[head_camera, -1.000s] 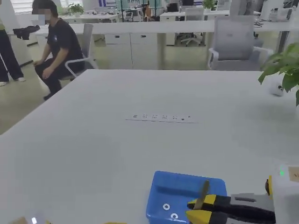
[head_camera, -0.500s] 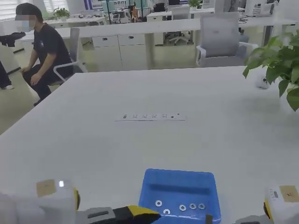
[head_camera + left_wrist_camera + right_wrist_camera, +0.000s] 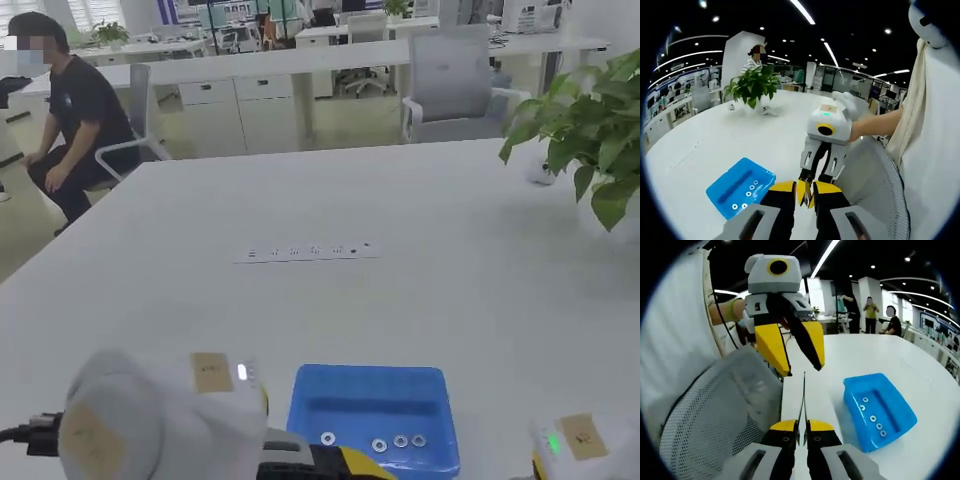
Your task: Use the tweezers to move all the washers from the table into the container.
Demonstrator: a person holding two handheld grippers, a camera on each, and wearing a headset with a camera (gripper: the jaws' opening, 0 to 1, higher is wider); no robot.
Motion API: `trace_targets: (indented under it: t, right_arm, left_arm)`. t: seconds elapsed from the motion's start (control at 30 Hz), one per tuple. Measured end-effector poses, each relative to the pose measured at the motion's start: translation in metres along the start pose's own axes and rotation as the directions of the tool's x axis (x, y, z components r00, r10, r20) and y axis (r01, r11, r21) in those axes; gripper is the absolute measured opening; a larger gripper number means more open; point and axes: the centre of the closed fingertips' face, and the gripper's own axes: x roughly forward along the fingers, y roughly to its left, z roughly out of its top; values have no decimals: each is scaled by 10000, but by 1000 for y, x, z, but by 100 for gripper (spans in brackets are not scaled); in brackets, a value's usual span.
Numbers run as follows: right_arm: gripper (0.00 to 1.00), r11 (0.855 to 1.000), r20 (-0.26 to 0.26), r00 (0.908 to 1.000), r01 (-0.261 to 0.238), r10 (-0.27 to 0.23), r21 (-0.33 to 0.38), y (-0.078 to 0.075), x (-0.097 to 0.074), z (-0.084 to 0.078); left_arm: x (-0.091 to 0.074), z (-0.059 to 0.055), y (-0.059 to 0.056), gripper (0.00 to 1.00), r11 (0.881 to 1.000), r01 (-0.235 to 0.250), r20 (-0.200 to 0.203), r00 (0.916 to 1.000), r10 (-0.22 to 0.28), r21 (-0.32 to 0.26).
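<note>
Glossy blue plastic container (image 3: 370,400) — shiny metal washers (image 3: 400,441).

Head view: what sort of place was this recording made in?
Most likely an open-plan office. Rows of white desks with drawer units run across the background, grey office chairs stand between them, and the large white table in front has a socket strip set into its top.

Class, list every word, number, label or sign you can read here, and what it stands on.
No readable text.
Tan label on the left gripper: too blurred to read.
Tan label on the right gripper: too blurred to read.
Markings on the socket strip: too small to read.
</note>
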Motion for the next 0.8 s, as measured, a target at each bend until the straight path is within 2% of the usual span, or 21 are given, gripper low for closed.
trace_targets:
  t: [0.03,0.17,0.23,0.27,0.3,0.37,0.4,0.43,0.5,0.53,0.57,0.67,0.8]
  right_arm:
    - [3,9998,-196,9998,-14,10,-202,0,0,-2]
    - [4,9992,-388,9992,-31,15,-409,1,2,-3]
    - [4,9989,-478,9989,-22,0,-461,1,3,-5]
    - [4,9988,-635,9980,-43,12,-491,0,4,-8]
    - [4,9987,-712,9975,-53,17,-512,0,5,-10]
    - [4,9980,-939,9956,-108,48,-628,0,6,-15]
    - [4,9974,-1173,9931,-116,32,-711,0,6,-19]
    - [4,9964,-1380,9904,-97,-21,-843,-1,6,-22]
    - [4,9951,-1887,9820,-141,-47,-979,-1,6,-30]
    - [4,9937,-2097,9776,-84,-154,-1120,-2,8,-34]
    - [5,9927,-2241,9743,-43,-231,-1206,-3,9,-37]
    - [5,9909,-2502,9672,104,-440,-1340,-7,14,-44]
    - [5,9922,-2612,9630,360,-663,-1190,-11,18,-49]
  left_arm:
    - [1,0,-1,10,10000,88,-42,10000,-88,24]
    - [7,-8,-1,3,9992,269,-387,9989,-259,279]
    - [9,-12,-2,0,9981,570,-350,9978,-562,251]
    - [9,-15,-3,0,9979,647,-409,9971,-646,19]
    - [10,-16,-2,0,9981,621,-410,9972,-619,42]
    - [11,-21,-6,0,9958,869,-624,9944,-850,283]
    - [12,-24,-7,0,9933,970,-865,9921,-913,631]
    - [12,-29,-9,0,9910,1127,-1111,9883,-1043,723]
    - [13,-38,-6,0,9895,1091,-1620,9824,-928,949]
    - [14,-44,-4,0,9871,1098,-1979,9765,-852,1168]
    - [14,-49,-4,0,9861,1176,-2175,9719,-900,1174]
    - [18,-59,0,0,9842,1127,-2476,9659,-763,1366]
    - [19,-73,6,0,9840,1111,-2916,9542,-664,1394]
